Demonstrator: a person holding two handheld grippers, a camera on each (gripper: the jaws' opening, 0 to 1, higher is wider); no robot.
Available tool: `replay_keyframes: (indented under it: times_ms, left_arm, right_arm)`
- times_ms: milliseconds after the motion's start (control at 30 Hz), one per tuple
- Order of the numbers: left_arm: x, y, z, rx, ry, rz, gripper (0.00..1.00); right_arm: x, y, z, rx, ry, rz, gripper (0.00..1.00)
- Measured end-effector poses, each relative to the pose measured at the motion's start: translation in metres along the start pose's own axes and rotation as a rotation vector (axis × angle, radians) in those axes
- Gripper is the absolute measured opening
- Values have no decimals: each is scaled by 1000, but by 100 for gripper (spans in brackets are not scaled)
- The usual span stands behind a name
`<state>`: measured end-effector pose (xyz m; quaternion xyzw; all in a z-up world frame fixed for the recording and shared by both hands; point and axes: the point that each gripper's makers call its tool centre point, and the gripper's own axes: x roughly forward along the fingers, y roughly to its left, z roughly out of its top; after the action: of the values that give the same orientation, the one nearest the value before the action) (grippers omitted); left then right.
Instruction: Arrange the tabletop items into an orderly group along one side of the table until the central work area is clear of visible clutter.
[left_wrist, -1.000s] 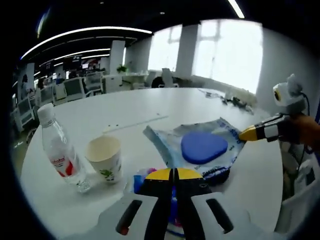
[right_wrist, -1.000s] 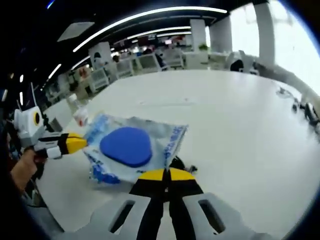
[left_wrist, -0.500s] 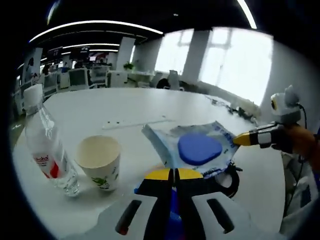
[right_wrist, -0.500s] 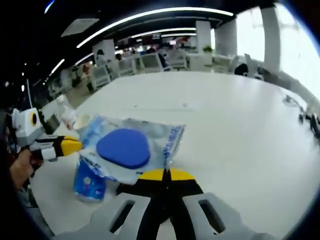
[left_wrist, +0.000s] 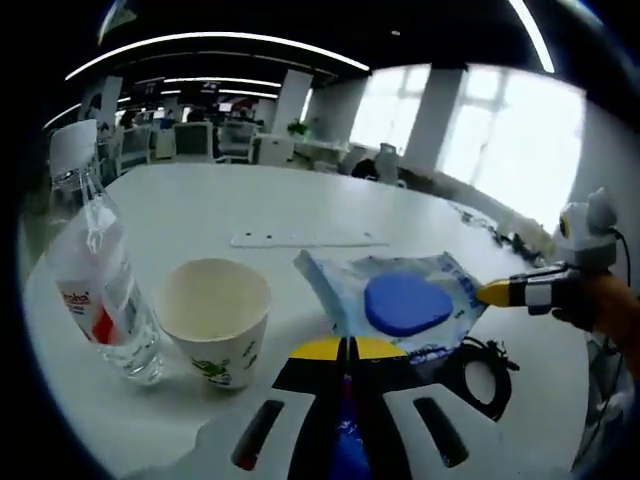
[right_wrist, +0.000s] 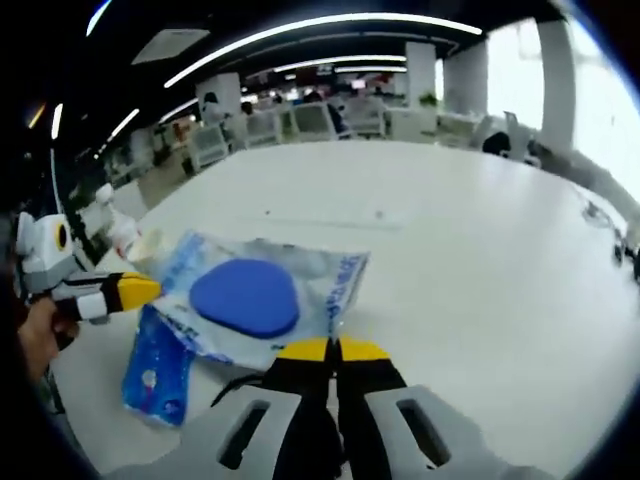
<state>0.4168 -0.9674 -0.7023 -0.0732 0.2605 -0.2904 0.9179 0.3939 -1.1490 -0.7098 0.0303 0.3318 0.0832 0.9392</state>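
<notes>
A clear plastic bag (left_wrist: 395, 300) with a blue triangular pad inside hangs tilted above the white table (left_wrist: 250, 205). My right gripper (right_wrist: 333, 349) is shut on the bag's (right_wrist: 260, 300) near corner; in the left gripper view the right gripper (left_wrist: 497, 293) comes in from the right at the bag's edge. My left gripper (left_wrist: 347, 349) is shut on a blue packet (left_wrist: 345, 455) that shows between its jaws. In the right gripper view the blue packet (right_wrist: 155, 365) hangs under the left gripper (right_wrist: 135, 290), clear of the table.
A clear water bottle (left_wrist: 95, 280) with a red label and an empty paper cup (left_wrist: 215, 320) stand close at the left. A black cable (left_wrist: 480, 365) lies on the table under the bag. Office desks and chairs are far behind.
The blue packet has come up off the table in the left gripper. The left gripper view has drawn closer to the cup and bottle. The bag stays held.
</notes>
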Motion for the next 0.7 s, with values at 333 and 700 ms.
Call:
replay_keyframes:
  times_ms: [333,700]
  left_arm:
    - [12,13,-2,85,0,140,1]
    - [17,18,-13,108,47,181,1]
  right_arm:
    - [20,0,-4,4,26,29,0]
    - [28,-1,-13,8,50,46,0]
